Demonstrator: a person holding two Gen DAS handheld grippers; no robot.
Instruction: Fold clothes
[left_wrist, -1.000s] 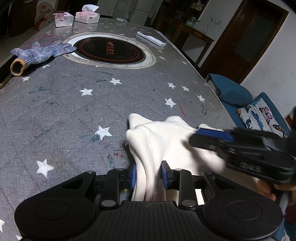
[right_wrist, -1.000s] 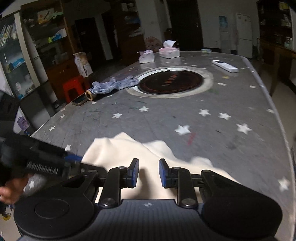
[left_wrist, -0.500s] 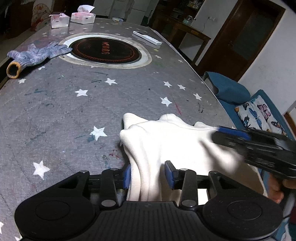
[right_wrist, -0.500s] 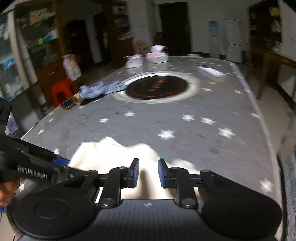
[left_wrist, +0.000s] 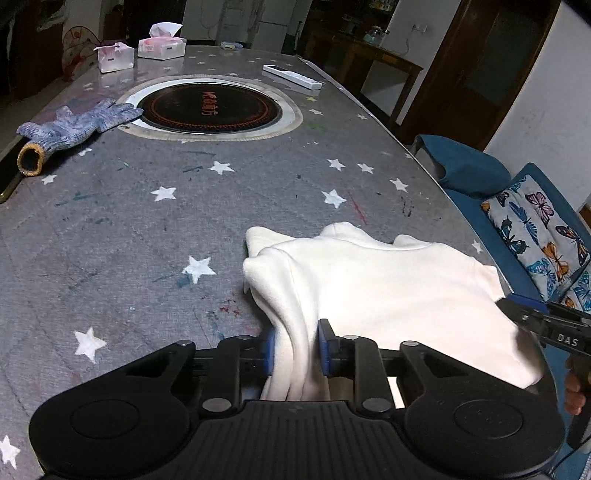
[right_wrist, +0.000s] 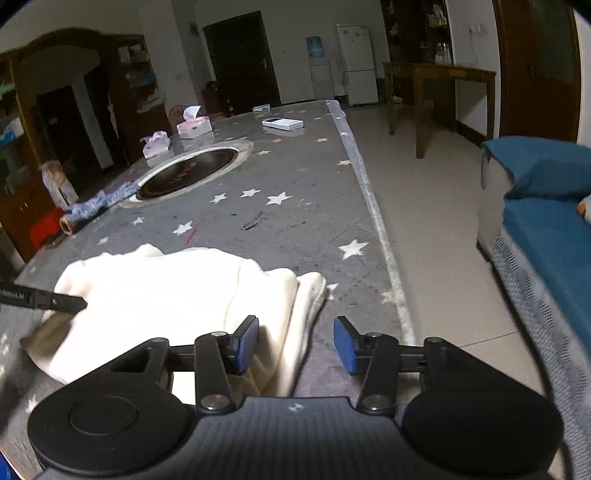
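**On the star-print table: one cream garment, two grippers**

Left wrist view: left gripper (left_wrist: 294, 349), jaws closing on a bunched fold of the cream garment (left_wrist: 388, 291) lying on the table (left_wrist: 129, 229); grey work glove (left_wrist: 70, 127) far left.

Right wrist view: right gripper (right_wrist: 295, 345), jaws opening, the garment's edge (right_wrist: 291, 325) loose between them, unpinched.

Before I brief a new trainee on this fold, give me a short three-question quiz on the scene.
1. True or false: the left gripper has bunched white garment between its pads.
2. Which lies nearest the knit glove? A) the round black hob B) the remote C) the butterfly cushion
3. Fill in: the right gripper jaws are opening over the garment's ___ edge.

Key: 1 true; 2 A; 3 right.
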